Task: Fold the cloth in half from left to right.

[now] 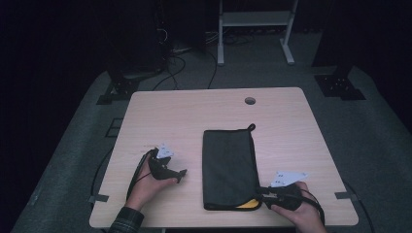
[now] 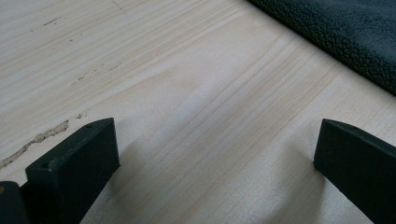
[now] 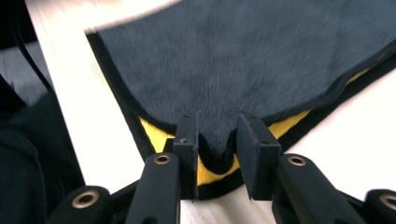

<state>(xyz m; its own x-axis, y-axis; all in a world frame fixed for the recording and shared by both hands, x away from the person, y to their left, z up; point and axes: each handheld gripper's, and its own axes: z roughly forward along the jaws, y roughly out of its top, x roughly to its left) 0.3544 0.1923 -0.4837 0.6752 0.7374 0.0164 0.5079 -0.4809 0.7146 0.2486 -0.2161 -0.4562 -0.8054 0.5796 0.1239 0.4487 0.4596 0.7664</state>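
Note:
A black cloth [image 1: 228,165] lies folded into a long rectangle in the middle of the wooden table [image 1: 194,111], with a yellow lining [image 1: 248,205] peeking out at its near right corner. My right gripper [image 1: 262,193] sits at that corner. In the right gripper view the gripper [image 3: 218,140] has its jaws narrowly apart, pinching a tuck of the black cloth [image 3: 243,60] above the yellow layer [image 3: 154,133]. My left gripper [image 1: 180,174] rests on the table left of the cloth. Its jaws [image 2: 217,154] stand wide open over bare wood, the cloth's edge [image 2: 345,32] beyond them.
A round cable hole [image 1: 249,101] is in the table near its far edge. Beyond the table stand a white frame [image 1: 255,29] and dark stands with cables on the grey floor. Tape strips mark the table's near corners.

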